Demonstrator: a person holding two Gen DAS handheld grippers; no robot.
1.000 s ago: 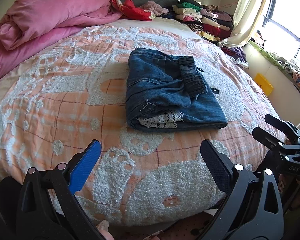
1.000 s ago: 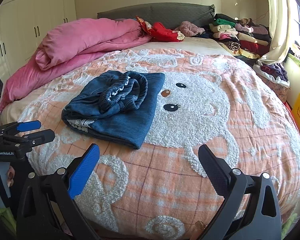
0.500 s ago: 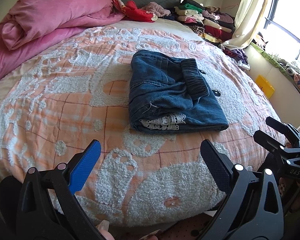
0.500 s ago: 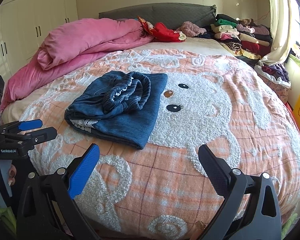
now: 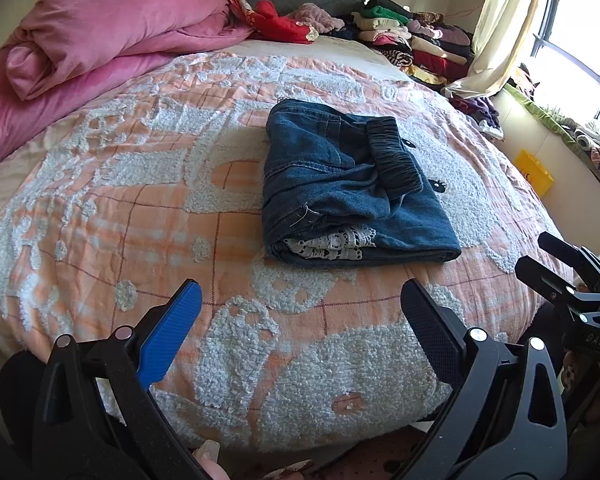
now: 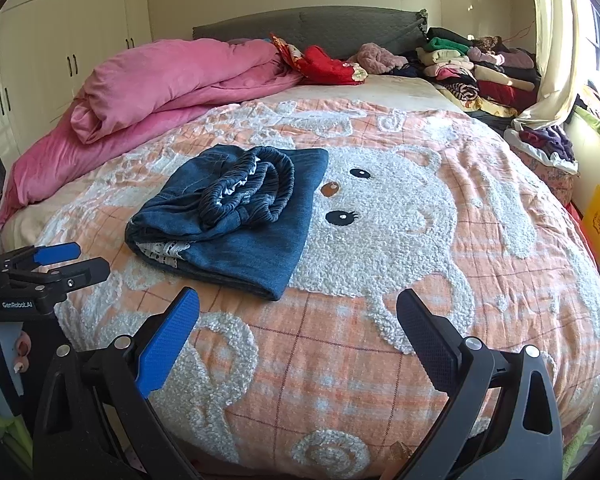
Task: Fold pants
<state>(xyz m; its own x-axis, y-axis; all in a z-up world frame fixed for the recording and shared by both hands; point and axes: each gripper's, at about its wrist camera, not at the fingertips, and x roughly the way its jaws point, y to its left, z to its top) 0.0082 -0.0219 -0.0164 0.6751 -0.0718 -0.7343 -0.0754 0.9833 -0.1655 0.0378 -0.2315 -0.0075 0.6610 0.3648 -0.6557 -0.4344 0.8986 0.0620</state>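
Both hand-held grippers nearer folded pants [image 5: 352,188] (jaws spread, empty).

bed [image 6: 440,280], orange-and-white bedspread | folded denim pants [image 6: 236,220] centre-left | pink duvet [image 6: 172,80] far left | clothes pile [image 6: 472,68] far right

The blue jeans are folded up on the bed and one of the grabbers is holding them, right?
Not quite. The jeans are folded on the bed, but neither grabber holds them. The left wrist view shows the left gripper open and short of them; the right gripper is open too.
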